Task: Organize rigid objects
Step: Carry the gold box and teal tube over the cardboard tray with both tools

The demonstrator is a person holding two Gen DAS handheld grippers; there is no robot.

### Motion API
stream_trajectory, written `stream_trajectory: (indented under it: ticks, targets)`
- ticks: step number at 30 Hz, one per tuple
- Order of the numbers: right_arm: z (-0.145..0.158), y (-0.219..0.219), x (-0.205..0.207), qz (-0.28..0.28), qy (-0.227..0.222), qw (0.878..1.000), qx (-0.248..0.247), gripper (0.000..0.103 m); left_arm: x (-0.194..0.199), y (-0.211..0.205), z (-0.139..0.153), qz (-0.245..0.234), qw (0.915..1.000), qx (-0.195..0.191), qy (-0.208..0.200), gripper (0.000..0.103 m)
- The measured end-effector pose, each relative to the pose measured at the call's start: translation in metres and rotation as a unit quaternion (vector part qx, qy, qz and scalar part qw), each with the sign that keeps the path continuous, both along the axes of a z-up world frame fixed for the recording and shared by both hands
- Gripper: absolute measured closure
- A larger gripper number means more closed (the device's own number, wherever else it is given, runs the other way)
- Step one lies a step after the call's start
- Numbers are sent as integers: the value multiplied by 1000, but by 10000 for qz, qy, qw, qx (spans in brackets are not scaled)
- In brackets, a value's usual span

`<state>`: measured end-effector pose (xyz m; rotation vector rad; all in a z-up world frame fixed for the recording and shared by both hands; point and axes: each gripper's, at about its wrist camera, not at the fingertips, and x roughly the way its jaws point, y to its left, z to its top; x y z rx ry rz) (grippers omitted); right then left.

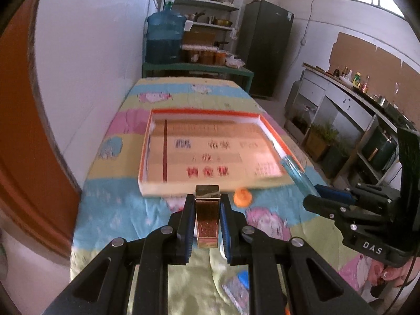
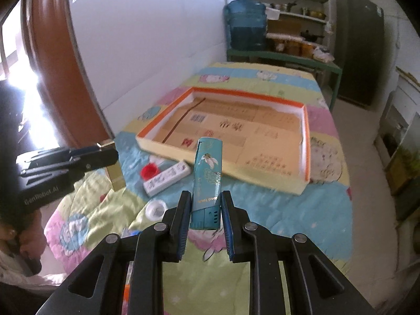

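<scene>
Background: blue water jug (image 2: 246, 23) on a green bench (image 2: 283, 59) by the white wall, metal shelving (image 1: 207, 2) with pots and jars behind it. Dark fridge (image 1: 266, 50) right of the shelving. Kitchen counter with bottles (image 1: 354, 84) along the right wall, potted plants (image 1: 321, 137) below it.

Both our grippers are matte black plastic linkages with triangular cut-outs in the arms and round silver pivot screws at the joints. The fingers (image 1: 225, 225) of our left gripper (image 1: 206, 210) carry ribbed blue pads along their inner faces, and our right gripper (image 2: 206, 210) has the same blue lining on its fingers (image 2: 227, 225). White lettering reads "DAS" on the right housing; the left body's white marking is mirrored and unclear. Bare skin shows at each handle.
</scene>
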<state>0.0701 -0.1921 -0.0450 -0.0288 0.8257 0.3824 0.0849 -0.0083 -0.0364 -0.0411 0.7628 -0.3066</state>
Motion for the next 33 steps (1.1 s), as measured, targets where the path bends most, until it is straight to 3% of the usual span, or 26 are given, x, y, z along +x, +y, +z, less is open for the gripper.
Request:
stream_trajectory:
  ticks: [11, 21, 33]
  targets:
    - [27, -13, 37, -82, -306, 9995, -76, 80, 60, 1, 31, 170, 9996, 66, -220, 85]
    - [31, -25, 71, -177, -353, 9991, -119, 80, 110, -8, 23, 187, 9996, 199, -30, 85]
    - [8, -36, 114, -236, -62, 9996, -118, 80, 162, -24, 5, 229, 9983, 425, 322, 85]
